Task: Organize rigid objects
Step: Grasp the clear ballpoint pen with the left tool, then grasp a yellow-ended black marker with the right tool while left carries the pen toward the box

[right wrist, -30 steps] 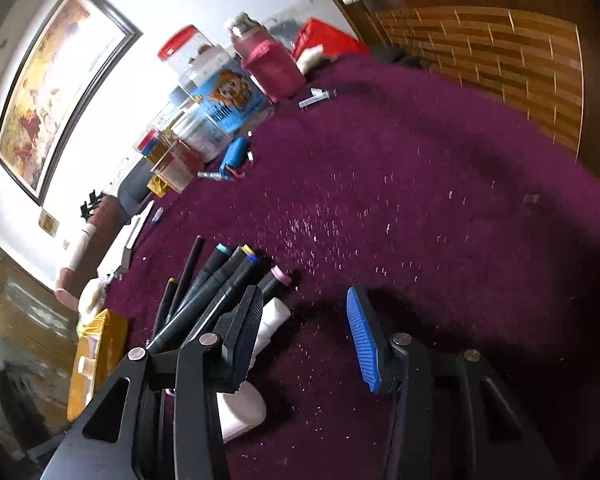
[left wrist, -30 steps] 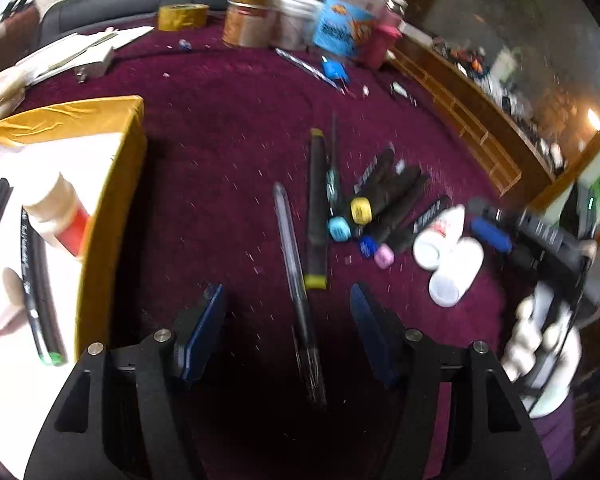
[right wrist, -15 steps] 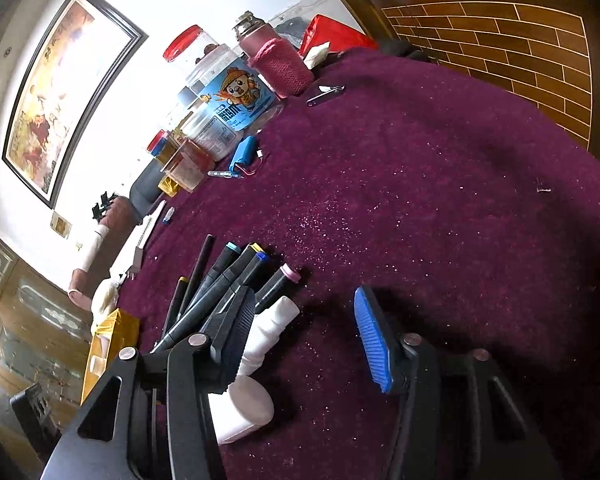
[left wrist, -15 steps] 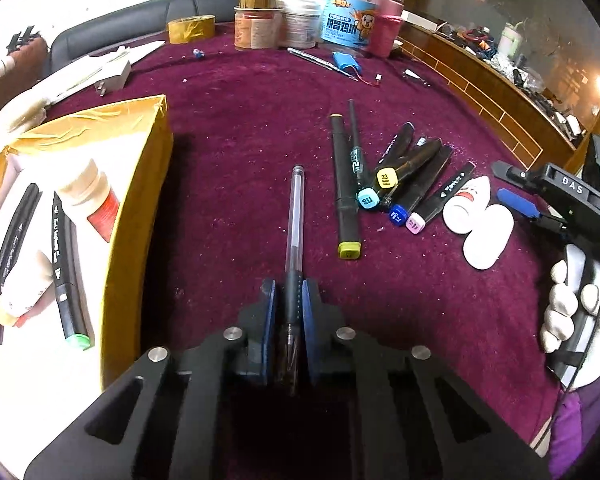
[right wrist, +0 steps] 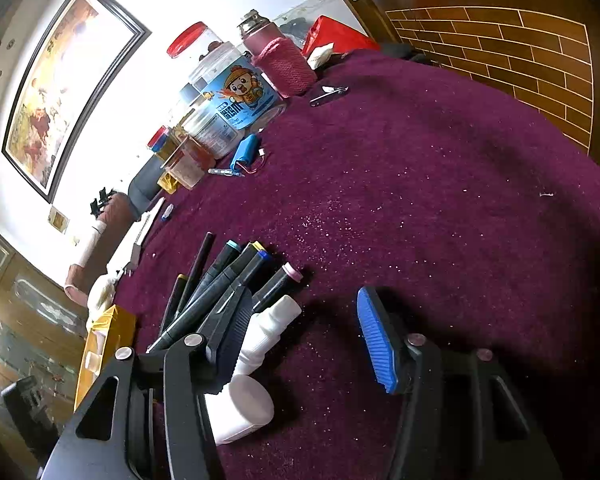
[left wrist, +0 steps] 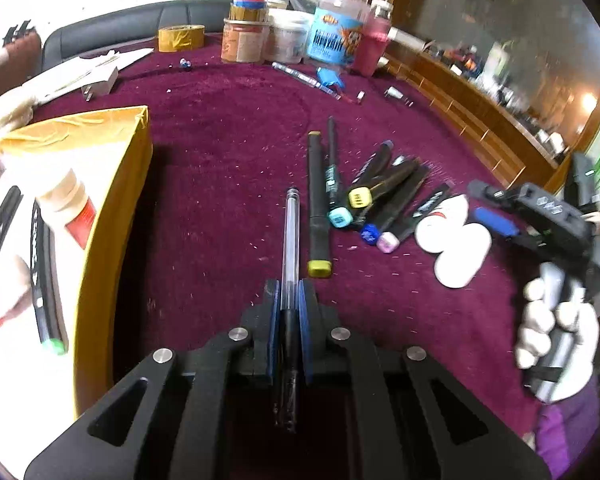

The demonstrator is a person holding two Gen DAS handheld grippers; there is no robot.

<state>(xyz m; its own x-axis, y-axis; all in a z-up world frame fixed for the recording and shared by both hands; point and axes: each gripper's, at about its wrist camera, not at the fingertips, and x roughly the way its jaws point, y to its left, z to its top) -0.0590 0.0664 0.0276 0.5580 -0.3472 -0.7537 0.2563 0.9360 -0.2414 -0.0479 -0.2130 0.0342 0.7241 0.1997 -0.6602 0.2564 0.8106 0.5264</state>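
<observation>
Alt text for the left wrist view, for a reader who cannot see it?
The left gripper has its jaws shut on a clear pen above a maroon tablecloth. A yellow-sided box holding markers and a bottle is at left; loose markers and two white bottles lie at right, near the right gripper.

**pixelmoth:** so where were the two cams sitting?

**rigfan:** Both rode on the handheld grippers, fisheye, looking along the fingers and tilted down at the dark purple fuzzy tablecloth (left wrist: 228, 152). Left one sat close above it, facing the far edge with the blue-labelled clear plastic jar (left wrist: 334, 36), its own black left gripper (left wrist: 289, 312) filling the bottom.

**pixelmoth:** and the right?

**rigfan:** Low, rolled sideways, black blue-padded right gripper (right wrist: 304, 336) up front. Both caught that jar (right wrist: 236, 112), the row of black colour-capped markers (left wrist: 380, 200) (right wrist: 228, 280) and the two white plastic bottles (left wrist: 456, 244) (right wrist: 260, 340). Left cam even saw the right gripper (left wrist: 536, 216).
</observation>
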